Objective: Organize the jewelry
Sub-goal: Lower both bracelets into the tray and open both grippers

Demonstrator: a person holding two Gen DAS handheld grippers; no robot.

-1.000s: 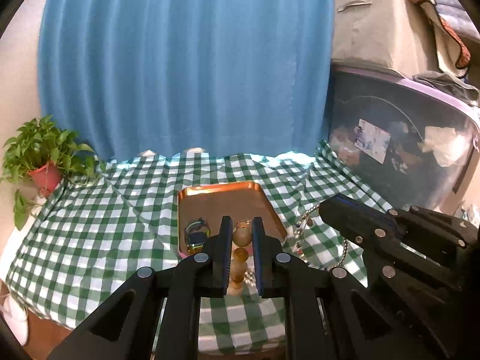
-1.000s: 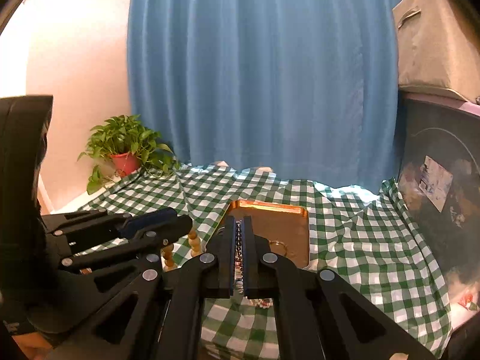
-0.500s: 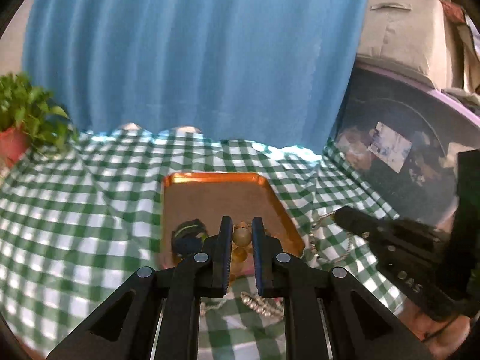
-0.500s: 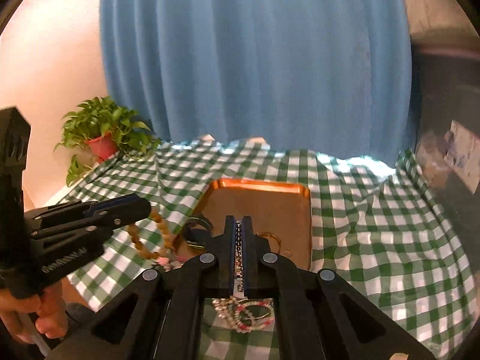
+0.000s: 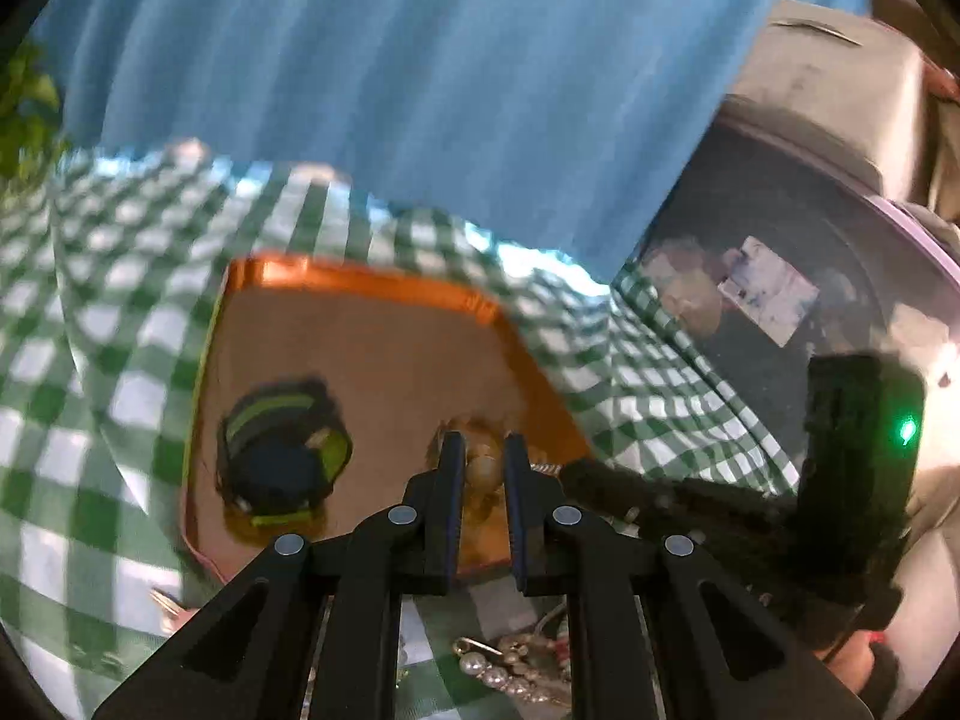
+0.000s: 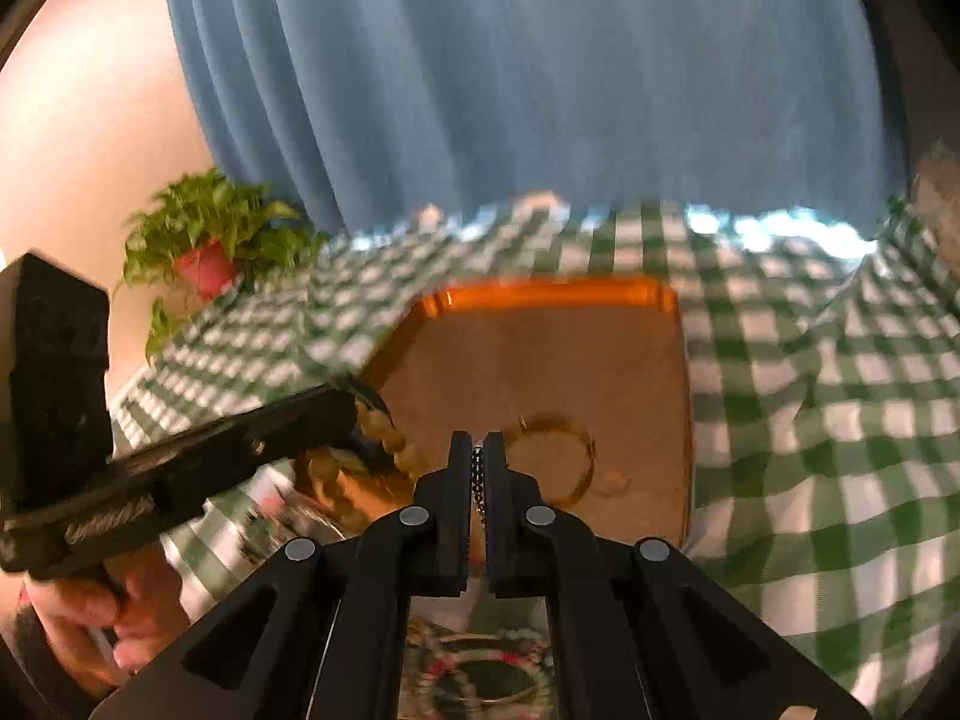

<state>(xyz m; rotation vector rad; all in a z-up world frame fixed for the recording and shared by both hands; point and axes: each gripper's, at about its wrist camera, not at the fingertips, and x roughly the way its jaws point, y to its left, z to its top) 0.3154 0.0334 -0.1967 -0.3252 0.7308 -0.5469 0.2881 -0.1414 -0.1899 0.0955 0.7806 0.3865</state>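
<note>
Gripping, left: my left gripper (image 5: 483, 455) is clamped on a wooden bead strand (image 5: 483, 468), low centre of the left wrist frame, hanging over the near part of the copper tray (image 5: 384, 336).
Gripping, right: my right gripper (image 6: 478, 461) is pinched on a dark bead chain (image 6: 477, 471), low centre of the right wrist frame, also over the tray's near part.
Crowding: both tools sit close together at the tray's near edge; in the right view the left one reaches in from the left with its wooden beads trailing beside my right fingers.
Tangle risk: I judge the two strands could cross or snag if I let both go at once.
Already in tray: a dark and green wristband (image 5: 279, 447) lies lower left in the left view; a thin gold bangle (image 6: 561, 462) lies just right of my right fingertips.
Drop risk: a loose strand could land across the bangle or slide over the low rim onto the checked cloth (image 6: 840, 420).
Leftovers: a heap of pearl and bead pieces (image 5: 516, 669) sits at the bottom of the frame, under my tools; dragging tails might catch it.
Blur: both views are smeared, so fine links are hard to read.
</note>
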